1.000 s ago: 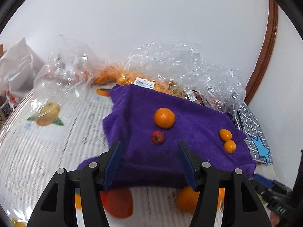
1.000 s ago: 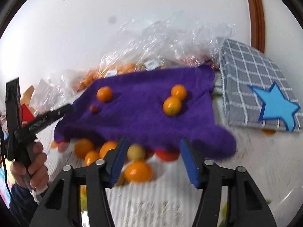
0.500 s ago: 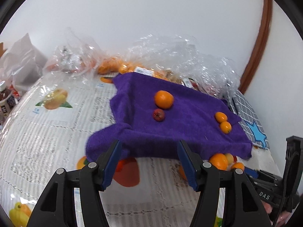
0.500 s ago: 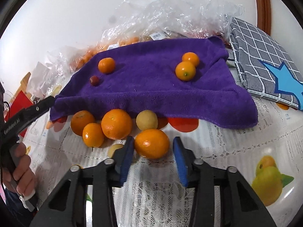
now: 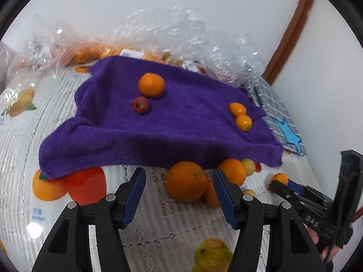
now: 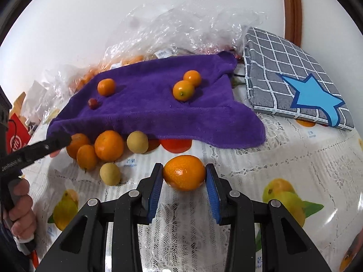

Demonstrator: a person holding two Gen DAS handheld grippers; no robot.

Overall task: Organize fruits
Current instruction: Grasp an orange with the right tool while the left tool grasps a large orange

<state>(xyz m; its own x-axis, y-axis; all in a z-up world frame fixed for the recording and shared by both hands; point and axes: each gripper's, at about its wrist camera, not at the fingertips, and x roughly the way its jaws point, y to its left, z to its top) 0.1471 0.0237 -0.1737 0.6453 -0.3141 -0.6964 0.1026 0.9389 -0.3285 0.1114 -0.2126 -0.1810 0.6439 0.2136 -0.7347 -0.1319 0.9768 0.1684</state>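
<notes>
My right gripper point(image 6: 184, 175) is shut on an orange point(image 6: 184, 172), just off the front edge of the purple towel point(image 6: 147, 108). The towel carries one tangerine point(image 6: 106, 87), a small red fruit point(image 6: 92, 103) and two kumquats point(image 6: 183, 90). A pile of oranges point(image 6: 109, 145) and pale round fruits point(image 6: 137, 142) lies at the towel's front left edge. My left gripper point(image 5: 179, 192) is open, with a large orange point(image 5: 186, 180) just ahead between its fingers. The right gripper also shows in the left wrist view point(image 5: 281, 184).
Clear plastic bags point(image 5: 158, 29) with more fruit lie behind the towel against the wall. A grey checked cushion with a blue star point(image 6: 295, 83) lies at the right. The table has a lace cloth with fruit prints point(image 6: 281, 195). A red box point(image 6: 17, 133) stands far left.
My right gripper closed on the orange in front of the towel. My left gripper pulled back and lower, bringing the orange pile into view ahead of its fingers.
</notes>
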